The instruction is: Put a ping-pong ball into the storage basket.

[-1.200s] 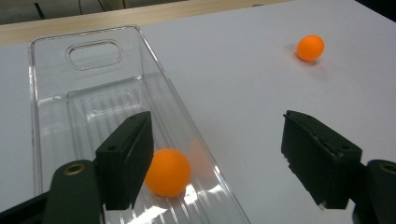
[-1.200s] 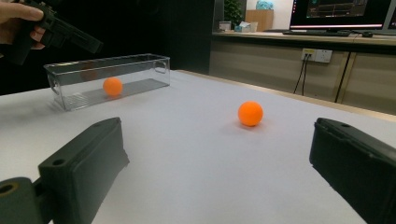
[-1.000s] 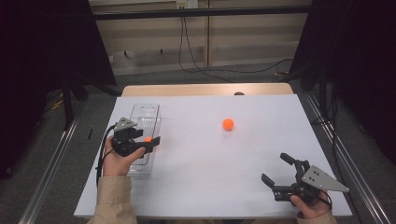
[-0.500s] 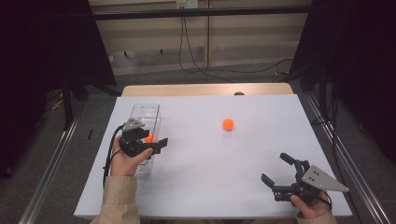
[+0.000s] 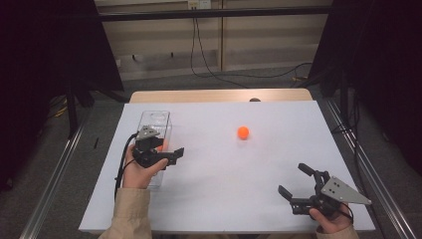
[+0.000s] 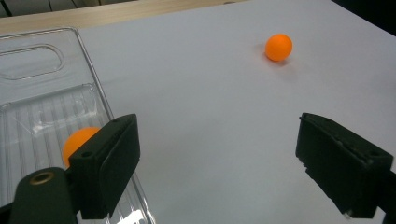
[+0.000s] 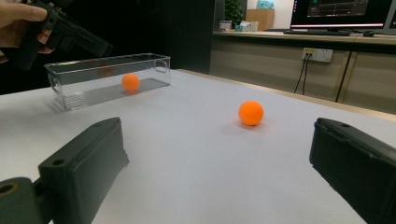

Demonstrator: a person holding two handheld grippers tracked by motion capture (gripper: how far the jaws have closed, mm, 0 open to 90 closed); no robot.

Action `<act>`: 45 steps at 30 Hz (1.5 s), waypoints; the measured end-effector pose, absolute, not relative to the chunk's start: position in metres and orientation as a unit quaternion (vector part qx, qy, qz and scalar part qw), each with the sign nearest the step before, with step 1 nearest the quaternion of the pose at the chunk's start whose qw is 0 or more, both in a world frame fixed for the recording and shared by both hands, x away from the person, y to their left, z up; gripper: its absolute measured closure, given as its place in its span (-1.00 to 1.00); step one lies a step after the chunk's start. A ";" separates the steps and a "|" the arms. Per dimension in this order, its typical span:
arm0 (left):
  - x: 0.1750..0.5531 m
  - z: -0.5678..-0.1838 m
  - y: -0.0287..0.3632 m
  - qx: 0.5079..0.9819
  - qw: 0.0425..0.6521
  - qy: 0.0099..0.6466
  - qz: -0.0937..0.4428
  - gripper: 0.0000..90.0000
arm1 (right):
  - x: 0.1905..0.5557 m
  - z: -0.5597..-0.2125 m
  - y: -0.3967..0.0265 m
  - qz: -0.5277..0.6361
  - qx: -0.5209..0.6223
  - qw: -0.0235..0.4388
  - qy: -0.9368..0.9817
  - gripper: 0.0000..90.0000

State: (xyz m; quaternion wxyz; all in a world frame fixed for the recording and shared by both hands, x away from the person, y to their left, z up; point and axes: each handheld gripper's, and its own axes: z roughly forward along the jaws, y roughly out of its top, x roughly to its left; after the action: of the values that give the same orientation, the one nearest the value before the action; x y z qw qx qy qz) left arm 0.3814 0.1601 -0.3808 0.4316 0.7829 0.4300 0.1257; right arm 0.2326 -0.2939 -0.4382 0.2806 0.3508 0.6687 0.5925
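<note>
A clear plastic bin stands at the table's left, with one orange ball lying on its ribbed floor; the right gripper view also shows that ball inside the bin. A second orange ball rests loose on the white table, past the middle. My left gripper hovers at the bin's near right edge, open and holding nothing. My right gripper sits low near the front right of the table, open and pointed toward the loose ball.
The white tabletop ends at a wooden strip along the far side. Metal rails run down both sides of the table. Cables lie on the floor behind. A monitor stands on a counter far beyond.
My left gripper has shifted right, from above the bin to its right edge. The ball in the bin and the right gripper have stayed put.
</note>
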 end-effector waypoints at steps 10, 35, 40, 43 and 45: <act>0.381 -0.382 0.151 0.787 0.433 0.422 0.124 -0.72 | 0.233 -0.438 -0.294 0.591 0.351 0.280 0.670 -0.94; 0.380 -0.386 0.130 0.786 0.444 0.413 0.121 -0.77 | 0.232 -0.437 -0.293 0.586 0.347 0.276 0.678 -0.95; 0.379 -0.386 0.126 0.786 0.446 0.411 0.119 -0.77 | 0.232 -0.437 -0.292 0.586 0.348 0.273 0.679 -0.95; 0.380 -0.388 0.123 0.789 0.444 0.408 0.121 -0.78 | 0.233 -0.438 -0.292 0.585 0.346 0.274 0.680 -0.95; 0.380 -0.389 0.121 0.790 0.442 0.407 0.121 -0.78 | 0.233 -0.438 -0.292 0.585 0.347 0.275 0.680 -0.95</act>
State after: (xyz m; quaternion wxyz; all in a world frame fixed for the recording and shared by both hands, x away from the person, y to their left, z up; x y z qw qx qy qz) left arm 0.3804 0.1211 -0.3889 0.4419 0.7904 0.4068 0.1206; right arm 0.2331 -0.2925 -0.4380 0.2745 0.3466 0.6801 0.5848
